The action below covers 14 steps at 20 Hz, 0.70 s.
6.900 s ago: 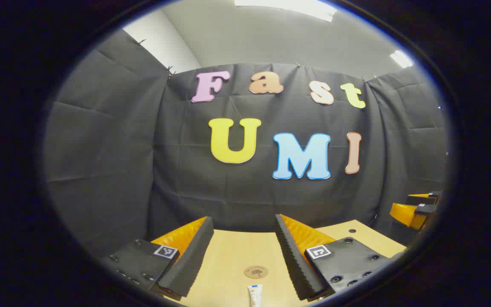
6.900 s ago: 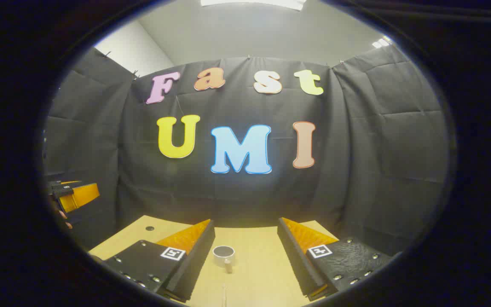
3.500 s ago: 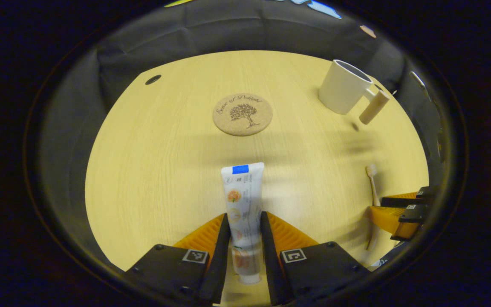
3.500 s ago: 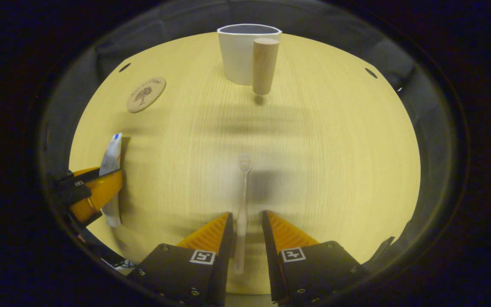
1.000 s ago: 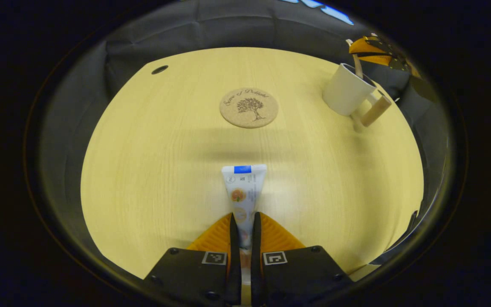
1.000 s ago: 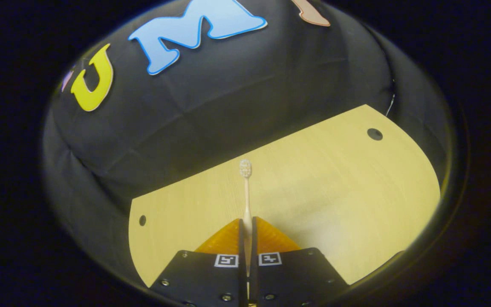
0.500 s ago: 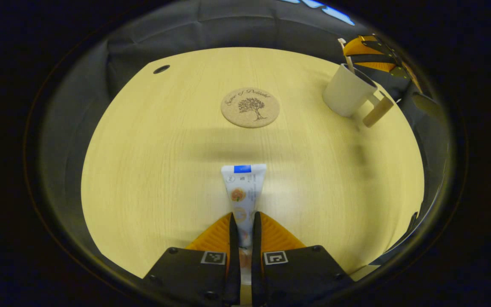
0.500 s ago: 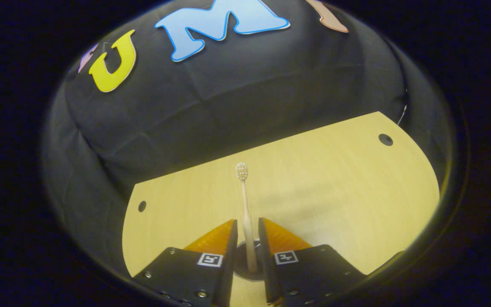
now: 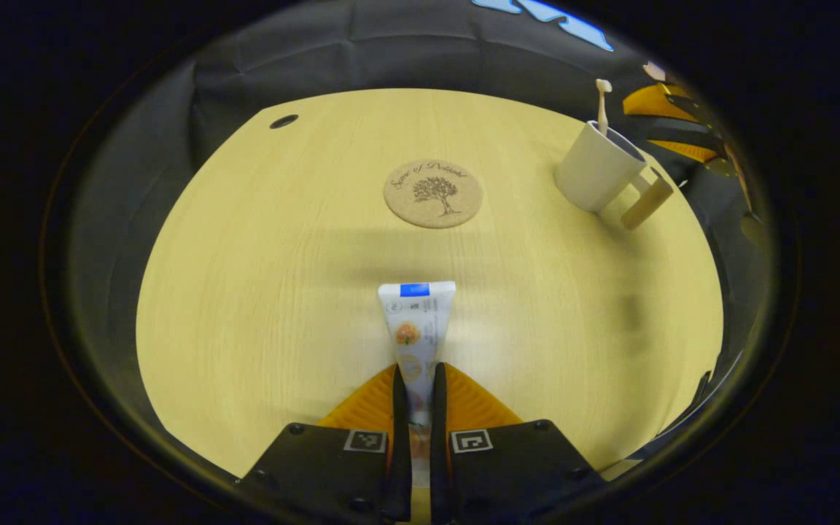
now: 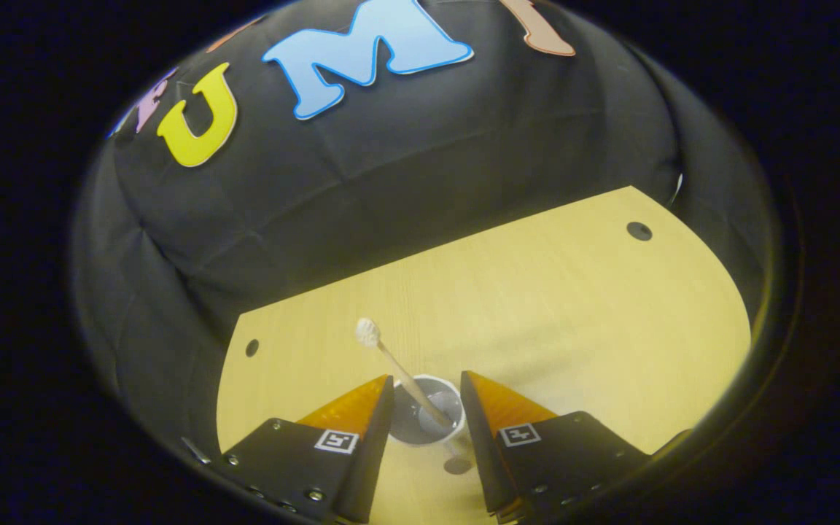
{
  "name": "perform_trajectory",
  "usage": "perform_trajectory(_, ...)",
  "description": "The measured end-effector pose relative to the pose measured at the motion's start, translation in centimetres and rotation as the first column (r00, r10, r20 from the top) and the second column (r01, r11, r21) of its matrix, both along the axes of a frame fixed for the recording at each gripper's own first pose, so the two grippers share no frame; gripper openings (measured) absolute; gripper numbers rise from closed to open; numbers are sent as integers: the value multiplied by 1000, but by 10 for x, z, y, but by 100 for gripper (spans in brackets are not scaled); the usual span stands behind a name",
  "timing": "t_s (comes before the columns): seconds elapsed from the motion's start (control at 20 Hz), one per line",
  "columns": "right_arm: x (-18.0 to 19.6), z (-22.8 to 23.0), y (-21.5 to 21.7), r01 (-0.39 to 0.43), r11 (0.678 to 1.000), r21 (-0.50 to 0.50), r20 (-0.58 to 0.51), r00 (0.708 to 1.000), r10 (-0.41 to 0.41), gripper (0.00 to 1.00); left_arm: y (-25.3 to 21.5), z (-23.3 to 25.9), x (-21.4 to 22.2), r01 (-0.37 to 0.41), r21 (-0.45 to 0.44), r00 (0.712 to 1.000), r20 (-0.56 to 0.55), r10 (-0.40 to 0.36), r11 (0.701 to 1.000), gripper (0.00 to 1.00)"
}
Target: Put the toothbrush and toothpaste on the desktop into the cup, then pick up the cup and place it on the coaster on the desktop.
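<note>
As counted: one toothbrush (image 10: 391,362), perhaps one cup (image 10: 426,419).

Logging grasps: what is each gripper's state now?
Left gripper: shut on the toothpaste.
Right gripper: open, holding nothing, above the cup.

Desk (image 9: 259,292) w/ coaster (image 9: 432,194), cup (image 9: 596,167) on it.
</note>
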State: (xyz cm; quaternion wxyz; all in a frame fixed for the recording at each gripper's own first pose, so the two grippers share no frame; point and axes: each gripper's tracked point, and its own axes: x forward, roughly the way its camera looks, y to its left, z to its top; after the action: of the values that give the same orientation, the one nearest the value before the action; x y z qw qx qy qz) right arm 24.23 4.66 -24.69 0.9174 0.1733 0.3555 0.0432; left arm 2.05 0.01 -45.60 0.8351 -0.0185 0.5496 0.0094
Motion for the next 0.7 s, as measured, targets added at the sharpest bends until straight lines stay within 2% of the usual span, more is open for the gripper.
perform_trajectory(0.2, -39, -12, -24, 30, 1000, 2, -24, 999, -30, 56, -12, 32, 28, 41, 21, 992, 116, -44, 999, 18)
perform_trajectory(0.4, -86, -39, -50, 63, 998, 0, -88, 994, -63, 55, -38, 73, 65, 116, 56, 965, 232, -126, 992, 18)
perform_trajectory(0.6, -123, -55, -77, 124, 992, 3, -141, 982, -122, 56, -87, 113, 107, 209, 59, 919, 328, -217, 976, 18)
perform_trajectory(0.7, -135, -58, -89, 156, 988, 9, -152, 977, -152, 55, -113, 137, 129, 269, 68, 881, 386, -274, 961, 18)
